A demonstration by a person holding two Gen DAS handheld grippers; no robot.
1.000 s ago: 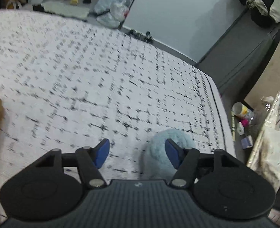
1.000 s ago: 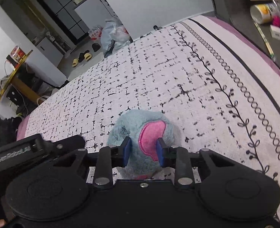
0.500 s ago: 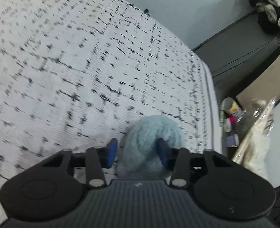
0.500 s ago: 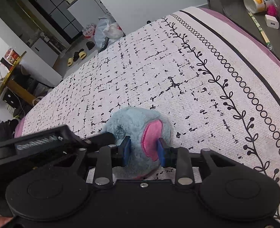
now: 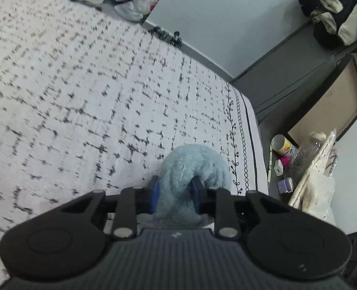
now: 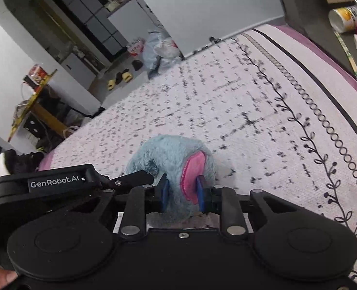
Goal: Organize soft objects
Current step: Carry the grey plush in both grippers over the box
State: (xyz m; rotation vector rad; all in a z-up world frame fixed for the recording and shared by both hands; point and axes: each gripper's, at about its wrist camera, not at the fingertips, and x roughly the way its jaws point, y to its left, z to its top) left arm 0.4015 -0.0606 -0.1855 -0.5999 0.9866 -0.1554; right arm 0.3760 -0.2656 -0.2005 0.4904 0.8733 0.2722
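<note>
Left wrist view: our left gripper has just been closing and now pinches the blue plush toy, low centre of frame, over the patterned bedspread; we judge both grips ready for lifting.

Right wrist view: our right gripper is clamped across the toy's pink ear, at lower centre.
</note>
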